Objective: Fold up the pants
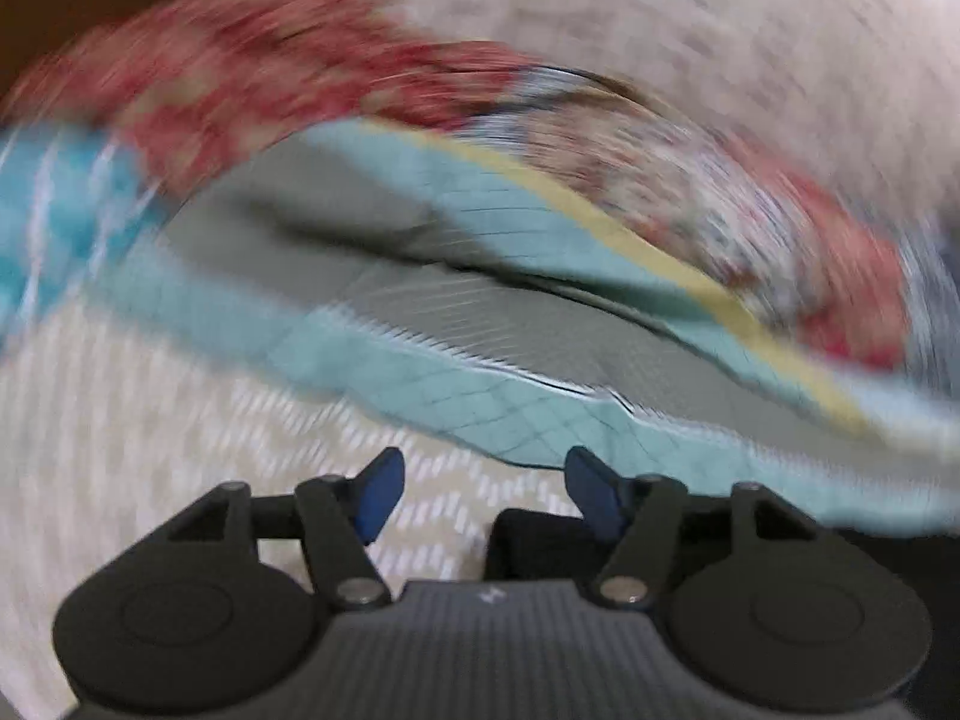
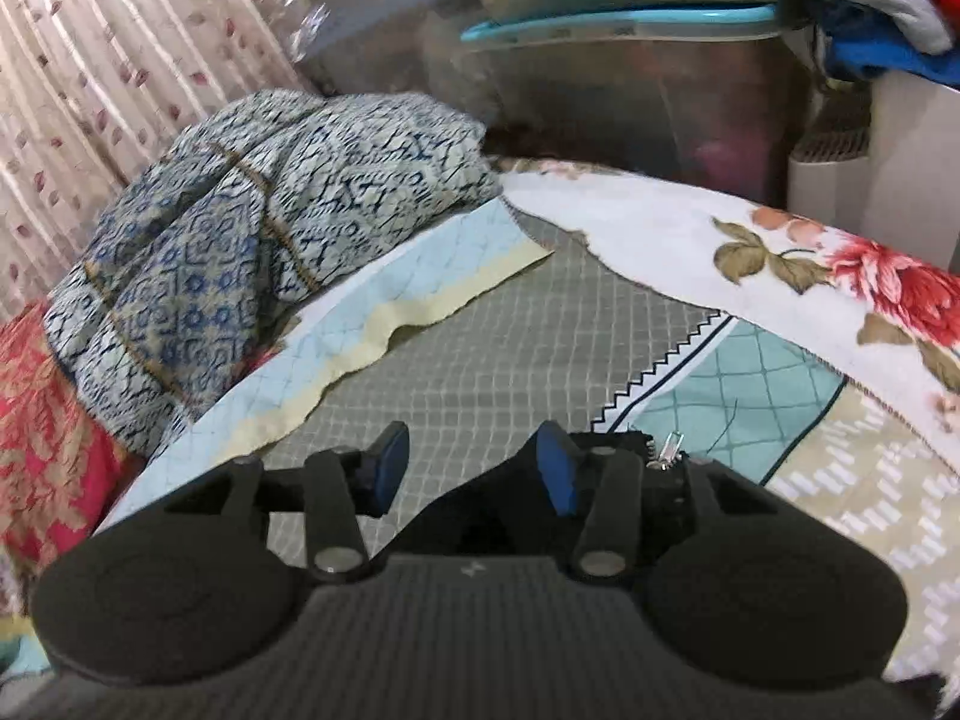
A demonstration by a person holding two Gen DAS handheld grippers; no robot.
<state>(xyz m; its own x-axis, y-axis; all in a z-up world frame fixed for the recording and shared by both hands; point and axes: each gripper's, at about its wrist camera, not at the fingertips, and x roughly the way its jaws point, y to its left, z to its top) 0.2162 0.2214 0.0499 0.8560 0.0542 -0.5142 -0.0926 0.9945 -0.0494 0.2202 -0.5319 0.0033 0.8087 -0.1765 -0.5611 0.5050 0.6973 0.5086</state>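
Note:
The black pants (image 2: 663, 483) lie bunched right under my right gripper (image 2: 474, 465), a metal zip pull (image 2: 669, 447) showing beside the right finger. That gripper's blue pads (image 2: 390, 471) stand apart and nothing is pinched between them. The left wrist view is heavily blurred. There my left gripper (image 1: 487, 483) is open too, its blue pads (image 1: 381, 495) wide apart over the patterned bedspread. A dark fold of the pants (image 1: 534, 543) lies just below its right finger. How the rest of the pants lie is hidden behind both gripper bodies.
A grey quilted bedspread (image 2: 480, 348) with a pale blue and yellow border covers the bed. A heap of blue patterned cloth (image 2: 270, 252) sits at the left, red floral fabric (image 2: 36, 432) below it. A white floral sheet (image 2: 780, 276) lies at the right, clear storage boxes (image 2: 630, 90) behind.

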